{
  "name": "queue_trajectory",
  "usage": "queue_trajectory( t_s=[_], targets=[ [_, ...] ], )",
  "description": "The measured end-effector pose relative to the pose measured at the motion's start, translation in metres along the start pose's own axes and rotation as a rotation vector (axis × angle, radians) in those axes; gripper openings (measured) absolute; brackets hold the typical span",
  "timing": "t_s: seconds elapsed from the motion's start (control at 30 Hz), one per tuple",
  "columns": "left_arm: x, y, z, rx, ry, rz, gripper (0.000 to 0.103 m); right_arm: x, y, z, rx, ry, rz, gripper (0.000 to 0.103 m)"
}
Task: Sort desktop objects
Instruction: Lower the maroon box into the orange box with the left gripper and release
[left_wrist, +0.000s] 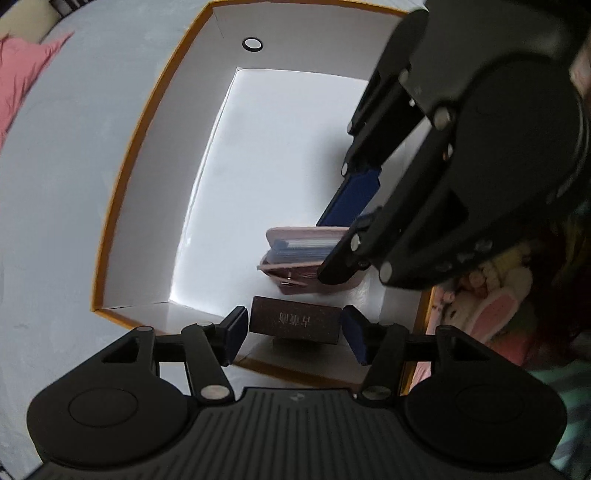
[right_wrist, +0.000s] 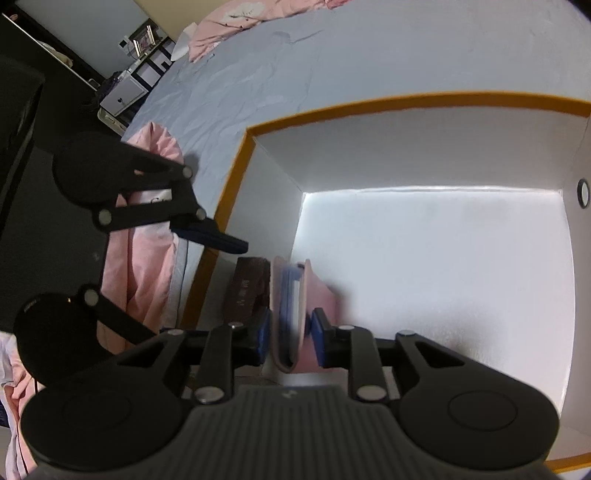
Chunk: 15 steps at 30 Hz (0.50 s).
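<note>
A white box with an orange rim sits on a grey bedsheet; it also shows in the right wrist view. My left gripper is open, its blue pads either side of a small brown box with Chinese lettering standing by the box's near wall, with small gaps. My right gripper is shut on a pink wallet holding blue cards, low inside the box. The wallet sits just beyond the brown box.
A round black-ringed hole is in the box's far wall. Pink cloth lies beside the box. A plush rabbit lies to the right. Dark furniture and a white cabinet stand past the bed.
</note>
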<state>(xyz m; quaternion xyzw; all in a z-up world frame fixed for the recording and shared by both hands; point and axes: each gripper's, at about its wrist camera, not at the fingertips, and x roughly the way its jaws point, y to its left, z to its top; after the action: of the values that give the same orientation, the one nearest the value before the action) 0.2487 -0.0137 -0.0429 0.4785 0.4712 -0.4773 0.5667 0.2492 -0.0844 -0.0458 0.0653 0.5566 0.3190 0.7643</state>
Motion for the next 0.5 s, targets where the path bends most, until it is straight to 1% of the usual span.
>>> queue_trajectory(
  t_s=[0.03, 0.13, 0.17, 0.2, 0.27, 0.33, 0.4, 0.43, 0.5],
  targets=[
    [0.002, 0.0, 0.0, 0.004, 0.015, -0.003, 0.066, 0.001, 0.0, -0.001, -0.002, 0.001, -0.008, 0.028],
    [0.006, -0.009, -0.002, 0.077, 0.069, 0.025, 0.066, 0.001, -0.002, -0.001, 0.0, 0.003, -0.004, 0.028],
    [0.006, -0.011, -0.004, 0.085, 0.069, 0.026, 0.066, 0.002, -0.002, 0.0, 0.004, 0.004, 0.001, 0.028],
    [0.006, -0.01, -0.004, 0.078, 0.067, 0.023, 0.069, 0.002, -0.003, 0.0, 0.005, 0.005, 0.005, 0.028],
    [0.008, -0.011, -0.006, 0.072, 0.056, 0.026, 0.07, 0.004, -0.002, 0.0, 0.006, 0.004, 0.01, 0.027],
    [0.007, -0.008, -0.005, 0.067, 0.035, 0.035, 0.071, 0.006, -0.001, 0.0, 0.012, 0.003, 0.017, 0.026],
    [0.008, -0.01, -0.004, 0.041, 0.016, 0.033, 0.067, 0.006, -0.001, 0.0, 0.016, 0.0, 0.014, 0.025],
    [0.005, -0.01, -0.005, 0.034, 0.013, 0.023, 0.066, 0.006, 0.0, 0.0, 0.021, -0.001, 0.013, 0.025],
    [0.002, -0.005, -0.003, 0.009, 0.018, -0.038, 0.066, 0.004, 0.0, -0.001, 0.031, -0.006, 0.01, 0.024]
  ],
)
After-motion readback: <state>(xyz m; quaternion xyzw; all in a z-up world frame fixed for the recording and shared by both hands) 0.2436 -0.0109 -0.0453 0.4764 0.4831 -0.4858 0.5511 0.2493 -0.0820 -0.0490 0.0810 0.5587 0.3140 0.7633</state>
